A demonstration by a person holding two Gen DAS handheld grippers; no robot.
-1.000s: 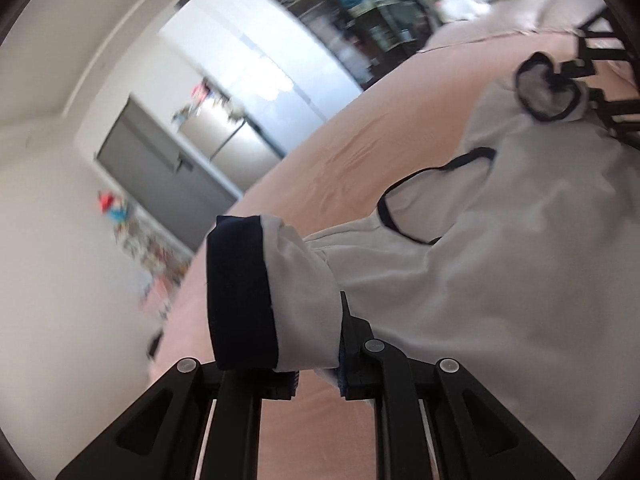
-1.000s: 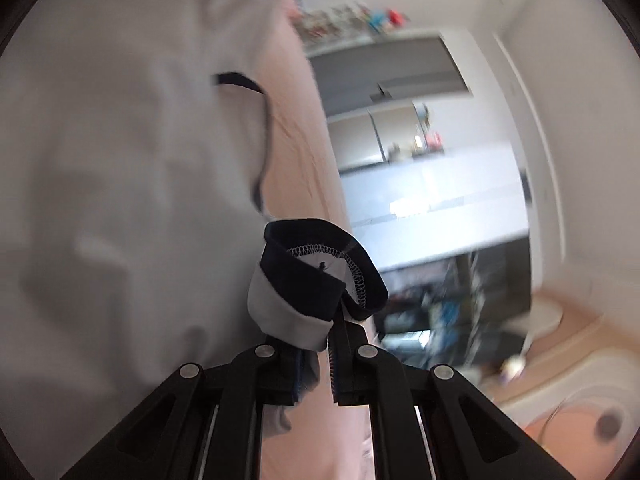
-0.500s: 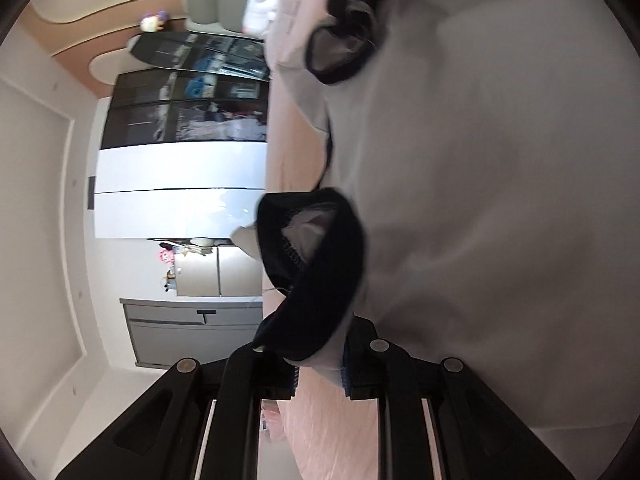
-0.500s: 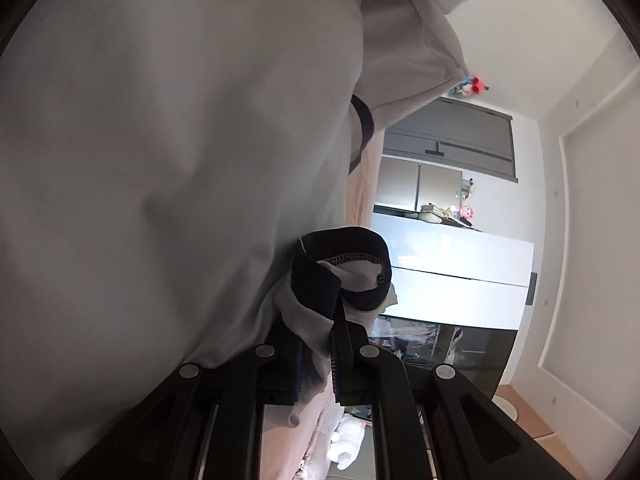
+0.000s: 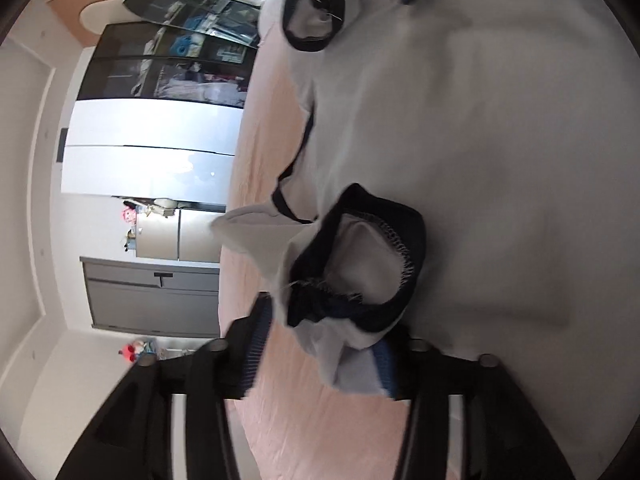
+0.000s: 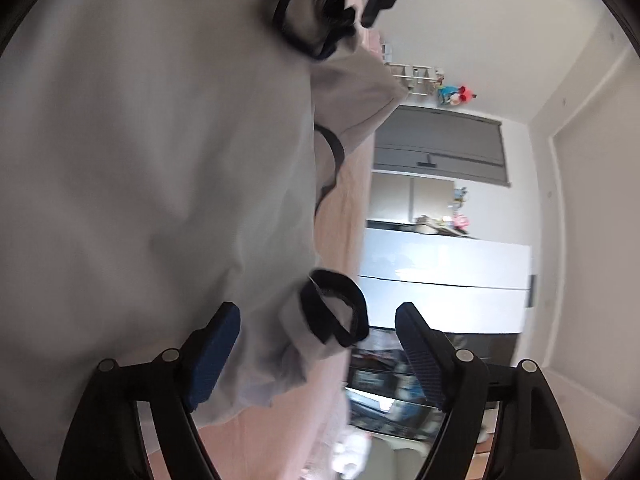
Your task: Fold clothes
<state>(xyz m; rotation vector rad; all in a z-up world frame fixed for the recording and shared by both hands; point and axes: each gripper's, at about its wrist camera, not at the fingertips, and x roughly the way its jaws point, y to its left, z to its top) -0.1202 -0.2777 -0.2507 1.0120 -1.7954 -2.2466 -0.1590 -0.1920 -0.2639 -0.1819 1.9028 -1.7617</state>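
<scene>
Lying spread over the pink bed cover [image 5: 256, 168] is the white shirt [image 5: 480, 140], navy trim at neck and cuffs. Both grippers off it now, fingers apart.

Left gripper [image 5: 320, 360]: jaws wide, blue-ribbed pads showing each side. Left sleeve cuff [image 5: 360, 264] sits betw. the fingers, dark band curled open like a ring, white fabric bunched under it. One flap of sleeve rests against the right-hand pad, but nothing pinched. Neckline [image 5: 292, 184] shows as a thin dark curve just beyond the cuff. Far sleeve cuff [image 5: 314, 16] up near top of frame, also curled open.

Right gripper [image 6: 318, 352]: jaws wide too, blue pads well apart. Right sleeve cuff [image 6: 336, 306] hangs loose in the gap, touching neither pad as far as I can see. Shirt body fills the left of this view, bed cover edge beside it. Opposite cuff at top, w/ the other gripper's black frame just beside it.

Bkgd: grey cabinet [image 6: 440, 144], white glossy panel [image 6: 444, 276], dark shelving [image 5: 168, 68], bright red toy [image 6: 460, 94] on a ledge. Some motion blur in both views.
</scene>
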